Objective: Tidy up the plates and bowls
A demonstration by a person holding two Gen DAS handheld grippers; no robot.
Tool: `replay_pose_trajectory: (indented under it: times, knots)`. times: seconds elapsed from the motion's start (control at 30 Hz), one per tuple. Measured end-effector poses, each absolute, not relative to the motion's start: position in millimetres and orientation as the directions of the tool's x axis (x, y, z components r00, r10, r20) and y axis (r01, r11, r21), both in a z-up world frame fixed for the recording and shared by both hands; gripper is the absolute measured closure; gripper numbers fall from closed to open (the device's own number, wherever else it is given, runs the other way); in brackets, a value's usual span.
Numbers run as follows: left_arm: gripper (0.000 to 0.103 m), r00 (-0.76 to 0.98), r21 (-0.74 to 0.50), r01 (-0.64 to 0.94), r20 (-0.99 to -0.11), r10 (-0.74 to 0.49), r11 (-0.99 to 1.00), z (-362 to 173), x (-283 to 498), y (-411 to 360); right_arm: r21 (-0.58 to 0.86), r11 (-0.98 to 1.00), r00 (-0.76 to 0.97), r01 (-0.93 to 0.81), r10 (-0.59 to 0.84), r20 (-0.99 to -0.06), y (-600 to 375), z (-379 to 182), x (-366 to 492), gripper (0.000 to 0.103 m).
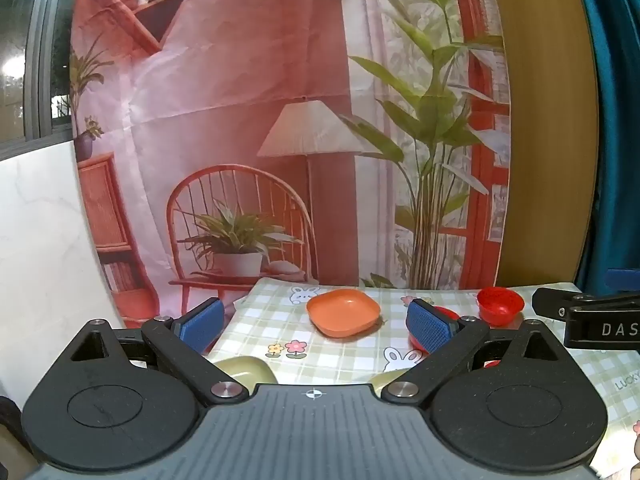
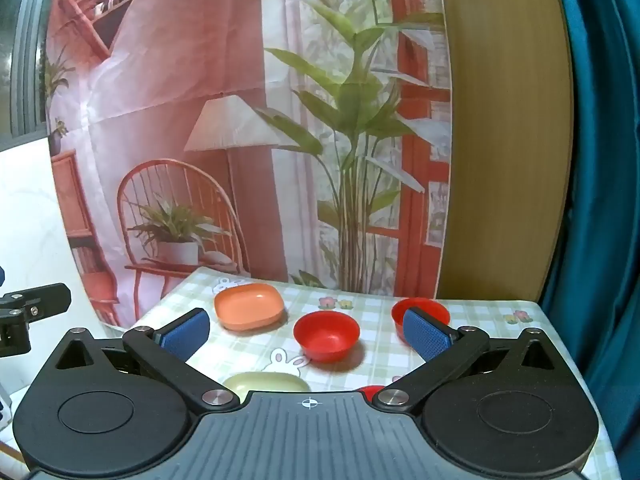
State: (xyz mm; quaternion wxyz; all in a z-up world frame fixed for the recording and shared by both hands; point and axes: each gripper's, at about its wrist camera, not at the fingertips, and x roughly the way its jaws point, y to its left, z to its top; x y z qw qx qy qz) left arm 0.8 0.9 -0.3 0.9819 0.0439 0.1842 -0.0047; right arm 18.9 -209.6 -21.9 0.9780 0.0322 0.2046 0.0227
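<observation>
An orange squarish plate (image 1: 343,312) (image 2: 249,311) lies near the far side of the checked tablecloth (image 1: 276,320) (image 2: 378,314). To its right stand a red bowl (image 2: 326,335) and a second red bowl (image 1: 500,305) (image 2: 420,307). A pale olive plate (image 1: 245,367) (image 2: 266,383) peeks out just below each gripper. A small bit of another red dish (image 2: 370,391) shows beside it. My left gripper (image 1: 315,326) hovers open above the table, facing the orange plate, with nothing between its blue pads. My right gripper (image 2: 306,334) is open and empty too, with the middle red bowl in line ahead of it.
A printed backdrop (image 1: 240,120) with a chair, lamp and plants hangs behind the table. Right of it stand a wooden panel (image 2: 504,160) and a teal curtain (image 2: 600,200). A white wall (image 1: 40,240) is on the left. The table's left edge drops off near the backdrop.
</observation>
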Motion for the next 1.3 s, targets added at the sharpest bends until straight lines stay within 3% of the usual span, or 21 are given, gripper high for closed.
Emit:
replay_pose_trajectory:
  times: [1.3]
  knots:
    - [0.004,0.934,0.105,0.031,-0.357,0.008,0.994,1,-1,-3,0.078,0.997,0.914,-0.025,0.054,-0.403,-211,-21,18,0.000]
